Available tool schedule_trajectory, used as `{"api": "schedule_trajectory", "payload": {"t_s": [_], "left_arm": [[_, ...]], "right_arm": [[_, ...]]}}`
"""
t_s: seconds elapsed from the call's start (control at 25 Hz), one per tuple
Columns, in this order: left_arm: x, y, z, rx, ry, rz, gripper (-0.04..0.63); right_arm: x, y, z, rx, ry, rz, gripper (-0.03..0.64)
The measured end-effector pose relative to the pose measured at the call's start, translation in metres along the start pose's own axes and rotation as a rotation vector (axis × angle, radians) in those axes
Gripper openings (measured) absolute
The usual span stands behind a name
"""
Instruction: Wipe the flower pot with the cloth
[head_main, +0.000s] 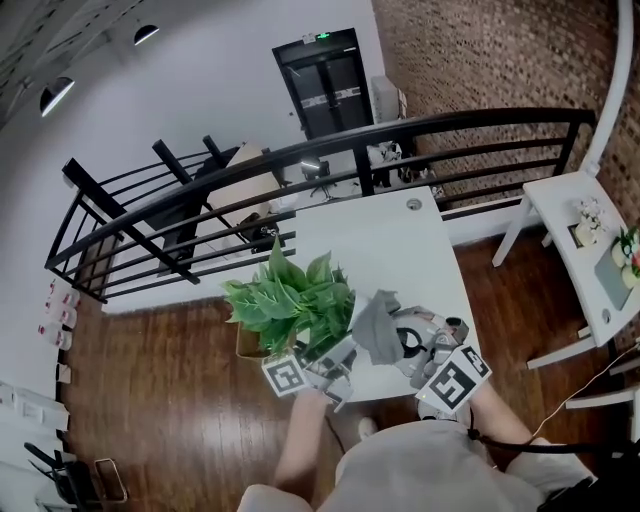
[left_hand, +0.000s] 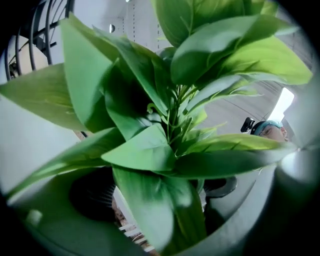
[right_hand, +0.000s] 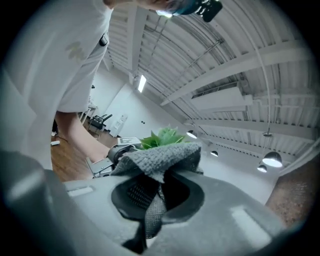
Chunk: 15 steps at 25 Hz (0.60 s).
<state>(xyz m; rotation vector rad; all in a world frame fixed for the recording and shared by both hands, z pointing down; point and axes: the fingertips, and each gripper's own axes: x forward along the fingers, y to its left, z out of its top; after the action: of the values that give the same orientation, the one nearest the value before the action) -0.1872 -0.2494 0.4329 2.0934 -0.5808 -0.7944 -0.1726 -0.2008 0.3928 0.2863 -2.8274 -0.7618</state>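
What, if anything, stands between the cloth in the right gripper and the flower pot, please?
The plant's leaves do. In the head view they spread over the flower pot and lie between it and the cloth clamped in the right gripper. The left gripper sits beside the pot too.

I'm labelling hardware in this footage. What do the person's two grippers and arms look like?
The left gripper and right gripper are pale grey moulded shells, each carrying a white cube with black square markers. The person wears a light short-sleeved top, forearms bare.
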Motion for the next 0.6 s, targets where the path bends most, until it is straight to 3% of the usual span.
{"api": "schedule_trajectory", "payload": {"t_s": [0.16,0.32,0.44,0.6], "left_arm": [[-0.001,-0.010,-0.005,0.009,0.044,-0.033,0.549],[0.002,-0.029,-0.020,0.012,0.108,-0.125,0.551],[0.001,-0.052,-0.025,-0.025,0.125,-0.220,0.551],[0.005,-0.075,-0.027,-0.104,0.103,-0.309,0.551]], "right_arm": [[-0.003,-0.017,0.002,0.106,-0.047,-0.015,-0.005],[-0.012,-0.054,-0.008,0.321,-0.156,-0.098,-0.005],[-0.013,-0.059,-0.033,0.492,-0.158,-0.042,-0.005],[-0.011,-0.055,-0.046,0.674,-0.234,0.046,-0.005]]}}
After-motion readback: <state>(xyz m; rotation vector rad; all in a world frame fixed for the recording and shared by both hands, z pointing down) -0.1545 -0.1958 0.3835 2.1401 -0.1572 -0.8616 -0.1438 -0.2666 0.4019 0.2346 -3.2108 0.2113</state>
